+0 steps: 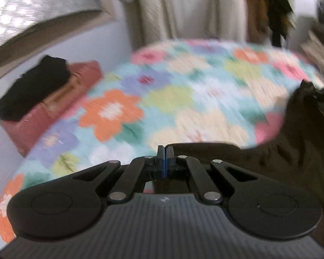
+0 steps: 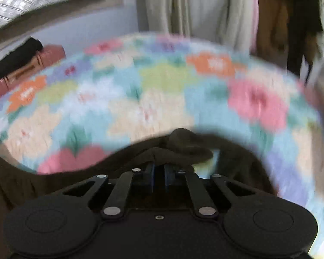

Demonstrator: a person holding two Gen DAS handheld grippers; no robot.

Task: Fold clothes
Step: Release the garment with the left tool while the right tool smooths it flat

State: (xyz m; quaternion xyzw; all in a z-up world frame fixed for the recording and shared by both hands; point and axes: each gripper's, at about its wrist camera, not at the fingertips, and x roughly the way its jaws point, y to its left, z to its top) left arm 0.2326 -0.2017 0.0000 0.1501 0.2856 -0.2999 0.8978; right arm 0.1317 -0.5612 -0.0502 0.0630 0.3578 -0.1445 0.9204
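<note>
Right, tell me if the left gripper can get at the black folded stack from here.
Probably yes: open floral bedspread lies between the left gripper and the black folded stack, though its jaws are shut at the dark garment.

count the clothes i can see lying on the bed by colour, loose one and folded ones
dark brown garment, loose at the near edge of the floral bedspread, both grippers at it: 1
black folded piece, top of the stack at the far left: 1
dusty red folded piece, under the black one: 1
tan layer between them, too blurred to call a separate garment: not counted
total: 3
</note>
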